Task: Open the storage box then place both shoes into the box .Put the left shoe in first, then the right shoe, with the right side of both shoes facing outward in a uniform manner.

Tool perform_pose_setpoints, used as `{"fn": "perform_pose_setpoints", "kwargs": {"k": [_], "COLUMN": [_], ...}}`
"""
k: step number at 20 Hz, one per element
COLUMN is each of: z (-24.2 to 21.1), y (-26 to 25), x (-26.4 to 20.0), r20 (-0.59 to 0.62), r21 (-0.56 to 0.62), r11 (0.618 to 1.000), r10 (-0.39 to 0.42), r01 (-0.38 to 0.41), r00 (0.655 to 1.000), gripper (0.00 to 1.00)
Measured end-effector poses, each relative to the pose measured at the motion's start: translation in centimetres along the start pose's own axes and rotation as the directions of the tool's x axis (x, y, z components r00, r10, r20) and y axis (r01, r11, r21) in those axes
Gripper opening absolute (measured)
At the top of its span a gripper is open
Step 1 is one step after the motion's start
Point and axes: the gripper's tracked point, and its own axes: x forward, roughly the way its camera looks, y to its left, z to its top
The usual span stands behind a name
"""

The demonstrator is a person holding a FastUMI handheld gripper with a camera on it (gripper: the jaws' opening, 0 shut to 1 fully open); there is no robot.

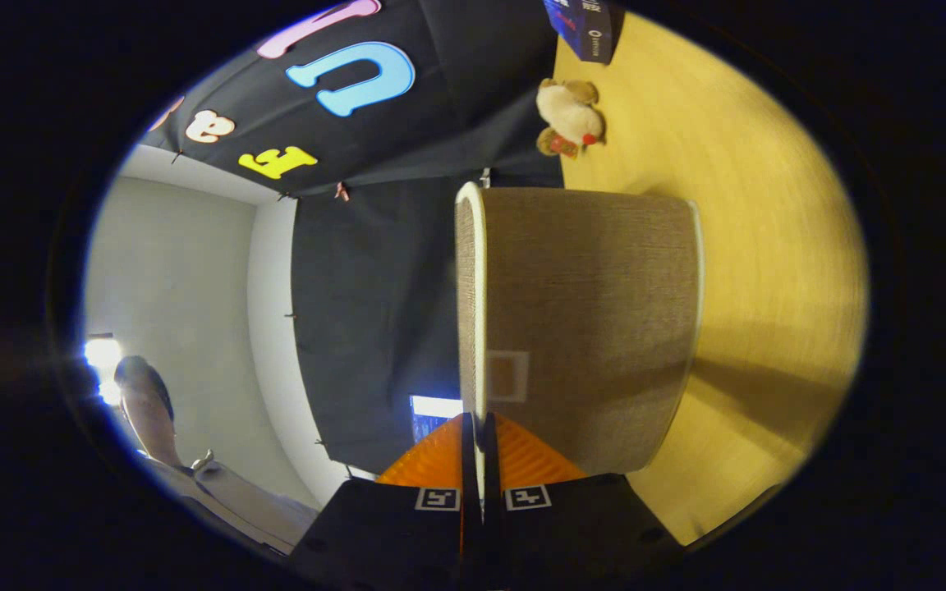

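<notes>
So my tongs [479, 439] are pinched nearly closed on the white rim of the box lid [580, 312], which stretches off toward 12 o'clock, and it looks like light, stiff fabric-covered board, so gripping that edge seems right.

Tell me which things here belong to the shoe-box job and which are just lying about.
For the job:
- storage box, grey fabric with a white rim
- gripper, fingers closed on that rim

Lying about:
- plush toy on the yellow table, beyond the box
- dark blue carton further back
</notes>
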Motion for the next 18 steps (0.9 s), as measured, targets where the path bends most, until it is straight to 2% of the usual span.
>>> {"fn": "perform_pose_setpoints", "kwargs": {"k": [7, 12, 14, 18], "z": [0.8, 2.3, 2.0, 1.5], "y": [8.1, 12.2, 14.0, 14.9], "x": [3.9, 9.5, 11.6, 17.1], "r20": [0.074, 0.111, 0.112, 0.116], "r21": [-0.196, -0.322, -0.383, -0.443], "r11": [0.98, 0.934, 0.906, 0.857], "r10": [-0.006, -0.123, -0.149, -0.238], "r01": [0.02, 0.153, 0.181, 0.264], "r00": [0.997, 0.986, 0.982, 0.964], "gripper": [0.05, 0.07, 0.07, 0.08]}}
